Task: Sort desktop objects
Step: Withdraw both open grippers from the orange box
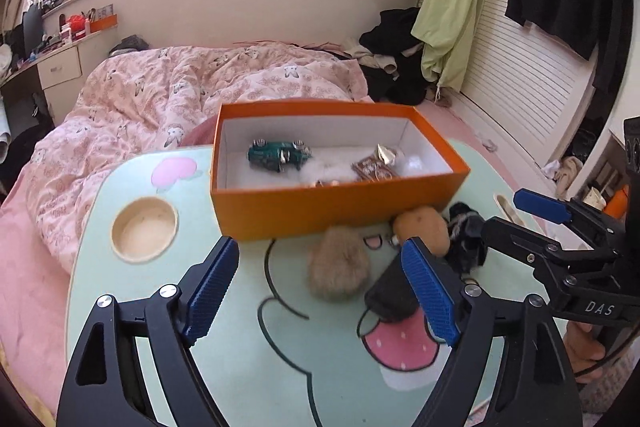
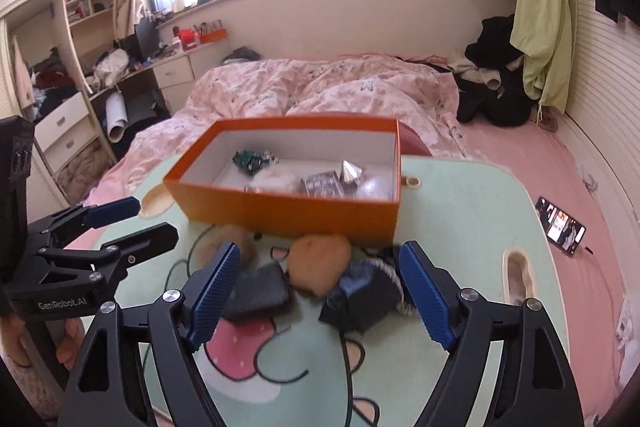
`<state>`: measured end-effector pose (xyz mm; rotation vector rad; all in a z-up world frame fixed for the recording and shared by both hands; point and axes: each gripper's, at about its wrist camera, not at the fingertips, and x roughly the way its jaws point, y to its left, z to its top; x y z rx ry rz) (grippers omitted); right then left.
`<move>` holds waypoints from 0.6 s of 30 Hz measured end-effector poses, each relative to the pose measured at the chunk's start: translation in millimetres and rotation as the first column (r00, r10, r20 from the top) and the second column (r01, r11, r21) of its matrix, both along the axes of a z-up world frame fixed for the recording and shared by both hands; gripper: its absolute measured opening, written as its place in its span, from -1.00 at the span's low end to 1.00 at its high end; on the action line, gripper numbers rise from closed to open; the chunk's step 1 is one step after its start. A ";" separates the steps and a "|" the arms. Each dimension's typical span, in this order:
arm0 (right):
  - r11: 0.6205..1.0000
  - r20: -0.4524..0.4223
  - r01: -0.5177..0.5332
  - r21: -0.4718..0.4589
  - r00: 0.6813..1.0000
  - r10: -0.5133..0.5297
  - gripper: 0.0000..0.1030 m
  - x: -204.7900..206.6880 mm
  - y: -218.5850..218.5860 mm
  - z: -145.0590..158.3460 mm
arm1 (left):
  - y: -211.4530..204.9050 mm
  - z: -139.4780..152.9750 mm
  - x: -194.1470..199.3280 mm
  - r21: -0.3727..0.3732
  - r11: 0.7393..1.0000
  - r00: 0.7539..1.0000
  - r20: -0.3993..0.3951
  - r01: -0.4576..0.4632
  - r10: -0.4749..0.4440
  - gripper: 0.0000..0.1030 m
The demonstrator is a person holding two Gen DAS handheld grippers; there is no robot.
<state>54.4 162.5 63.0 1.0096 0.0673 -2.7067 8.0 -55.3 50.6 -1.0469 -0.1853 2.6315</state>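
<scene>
Both views look forward along a pair of black gripper arms tipped with ribbed blue pads. The left gripper point(image 1: 320, 291) fills the bottom of its frame, jaws spread wide with nothing between them but bare tabletop. The right gripper point(image 2: 320, 295) likewise stands wide, gripping nothing, though a dark crumpled cloth bundle point(image 2: 362, 297) sits in the gap just inside its right-hand pad.

Four loose things cluster at frame centre on the mint-green table point(image 1: 120, 287), a smooth top printed with a cartoon face: one beige fluffy pompom point(image 1: 338, 265), one flat black pouch point(image 1: 390, 293), one brown potato-shaped object point(image 1: 422, 229) and the cloth bundle. They lie close together, some touching, just in front of the box.

One orange cardboard box point(image 1: 340, 205), rectangular, open-topped and white inside, stands above centre, its far end overhanging the table's far edge. Inside I count one green toy car point(image 1: 278, 155), one brown packet point(image 1: 374, 169), one silver foil cone point(image 1: 386, 153) and something white and fluffy.

The table has one round recessed cup holder point(image 1: 144, 229) at left, with open surface around it. Beyond, a rumpled pink quilt point(image 1: 180, 95) covers the bed. One phone point(image 2: 562, 225) lies on the pink sheet at the right of the right-hand view.
</scene>
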 end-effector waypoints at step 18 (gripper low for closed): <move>0.986 0.145 0.101 0.132 0.982 -0.120 1.00 13.9 15.8 -72.7 | 32.1 -60.5 16.5 -0.202 0.979 0.993 0.117 -0.008 0.032 1.00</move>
